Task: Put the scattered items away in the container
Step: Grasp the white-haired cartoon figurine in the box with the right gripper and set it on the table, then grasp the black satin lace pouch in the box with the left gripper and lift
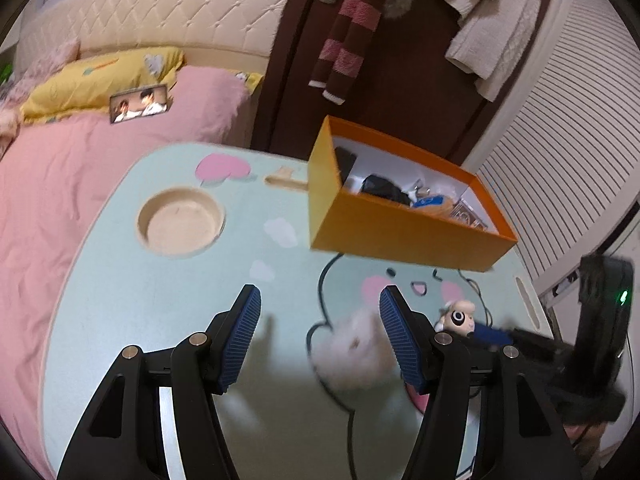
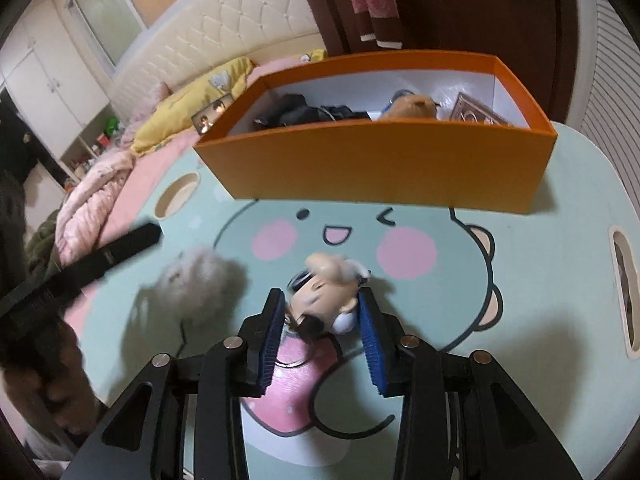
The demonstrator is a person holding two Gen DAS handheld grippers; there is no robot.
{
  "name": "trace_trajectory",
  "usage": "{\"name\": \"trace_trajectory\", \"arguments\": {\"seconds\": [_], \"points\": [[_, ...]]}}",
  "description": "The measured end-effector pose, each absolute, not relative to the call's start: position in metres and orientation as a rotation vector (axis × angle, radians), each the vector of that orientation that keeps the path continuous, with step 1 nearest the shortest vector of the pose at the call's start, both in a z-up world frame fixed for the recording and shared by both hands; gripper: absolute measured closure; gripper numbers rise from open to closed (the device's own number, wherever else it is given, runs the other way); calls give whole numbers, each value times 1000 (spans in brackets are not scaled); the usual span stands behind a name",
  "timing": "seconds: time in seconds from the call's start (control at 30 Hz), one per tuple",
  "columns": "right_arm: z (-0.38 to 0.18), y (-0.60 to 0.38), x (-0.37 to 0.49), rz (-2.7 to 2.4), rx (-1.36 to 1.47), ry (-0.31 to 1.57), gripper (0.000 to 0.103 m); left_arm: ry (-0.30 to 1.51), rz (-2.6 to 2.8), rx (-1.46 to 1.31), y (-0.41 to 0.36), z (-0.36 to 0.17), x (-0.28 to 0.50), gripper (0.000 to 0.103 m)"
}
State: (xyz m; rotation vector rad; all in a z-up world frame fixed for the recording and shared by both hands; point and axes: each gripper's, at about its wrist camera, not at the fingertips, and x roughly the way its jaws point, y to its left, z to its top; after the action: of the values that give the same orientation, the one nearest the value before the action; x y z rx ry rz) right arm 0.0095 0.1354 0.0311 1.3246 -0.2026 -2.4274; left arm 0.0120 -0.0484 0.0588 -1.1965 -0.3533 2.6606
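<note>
Bedroom surroundings frame the scene: a pink-covered bed (image 1: 80, 168) with a yellow pillow (image 1: 100, 76) lies off to the left of the left gripper (image 1: 320, 300), a dark door (image 1: 400, 92) hung with a striped scarf (image 1: 348, 32) stands ahead, and a mint-green cartoon table (image 1: 160, 300) spreads beneath both grippers.

From the left wrist view, a round cup recess (image 1: 180, 222) sits ahead and to the left of the left gripper. That gripper hovers with its blue pads (image 1: 242, 336) spread wide and nothing between them. A white fluffy pompom (image 1: 352, 348) lies blurred on the table just inside its right-hand finger. Ahead and to the right stands the orange box (image 1: 400, 232), which already contains dark items, a brown plush and a patterned flat piece. Further right, just beyond the right-hand finger, a small doll figure (image 1: 458, 316) shows, with the other tool's dark body past it.

From the right wrist view, the left tool crosses as a black bar on the far left, and the pompom (image 2: 196, 280) lies ahead and to the left of the right gripper (image 2: 322, 312). This gripper's jaws are drawn in around the doll figure (image 2: 324, 300), whose body sits between the pads (image 2: 272, 336); whether both pads press it, I cannot tell through the blur. Straight ahead, well apart, stands the orange box (image 2: 376, 164).
</note>
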Motion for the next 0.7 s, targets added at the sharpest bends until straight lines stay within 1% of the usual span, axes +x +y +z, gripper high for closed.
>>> {"name": "trace_trajectory", "arguments": {"seconds": [0.03,0.07,0.1,0.27,0.37,0.5,0.63,0.7], "points": [[31,136,11,-2434,1317,-194,57,-340,2663,-1185,-46,63,9,40],[31,137,12,-2437,1315,-191,45,-321,2667,-1168,-43,69,5,40],[32,137,13,-2440,1314,-192,39,-296,2666,-1154,-39,76,-1,40],[44,152,17,-2511,1235,-227,39,-133,2587,-1139,-6,101,-37,40],[48,162,15,-2534,1218,-252,39,-38,2506,-1192,19,103,-70,41],[44,170,16,-2524,1231,-305,39,37,2480,-1307,42,90,-109,62],[41,176,16,-2511,1246,-337,39,93,2416,-1437,58,70,-133,64],[41,178,17,-2508,1250,-353,39,88,2370,-1482,62,62,-139,64]]}}
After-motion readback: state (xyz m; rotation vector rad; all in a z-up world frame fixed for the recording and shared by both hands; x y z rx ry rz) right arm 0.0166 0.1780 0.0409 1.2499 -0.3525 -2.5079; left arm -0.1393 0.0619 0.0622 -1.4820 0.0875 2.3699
